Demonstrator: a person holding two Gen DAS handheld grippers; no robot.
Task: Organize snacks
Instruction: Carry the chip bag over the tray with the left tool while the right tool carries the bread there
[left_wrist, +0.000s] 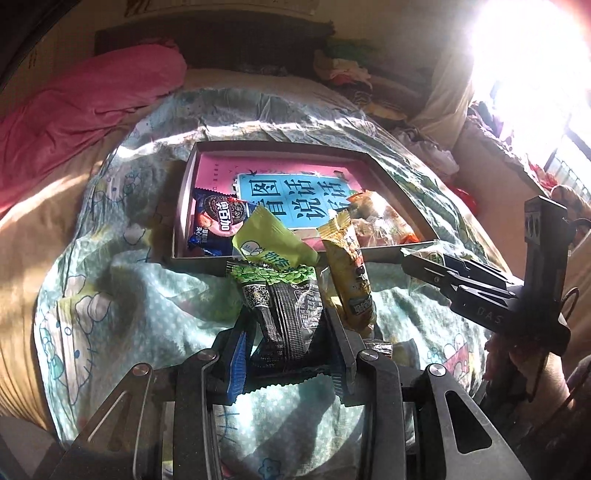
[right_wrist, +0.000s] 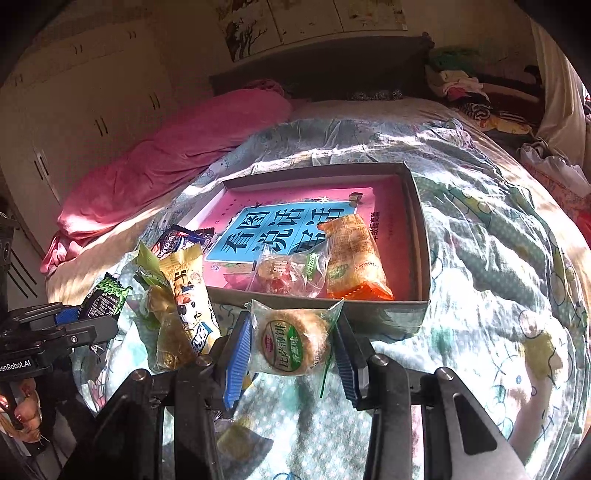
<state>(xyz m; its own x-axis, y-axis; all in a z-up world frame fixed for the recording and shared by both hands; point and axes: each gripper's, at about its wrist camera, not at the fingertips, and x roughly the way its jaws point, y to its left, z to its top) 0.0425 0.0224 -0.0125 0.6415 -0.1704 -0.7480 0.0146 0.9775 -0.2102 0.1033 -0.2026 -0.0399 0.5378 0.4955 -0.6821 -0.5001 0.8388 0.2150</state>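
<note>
A shallow cardboard box lies on the bed with a pink and blue book in it. Inside lie an Oreo pack, an orange snack pack and a clear candy pack. My left gripper is shut on a black and green snack pack just before the box's near wall. My right gripper is shut on a round biscuit pack at the near wall. A yellow pack and a light green pack lean there.
The flowered quilt covers the bed. A pink blanket lies at the far left. Clothes pile sits at the headboard. More wrapped snacks lie on the quilt below my right gripper.
</note>
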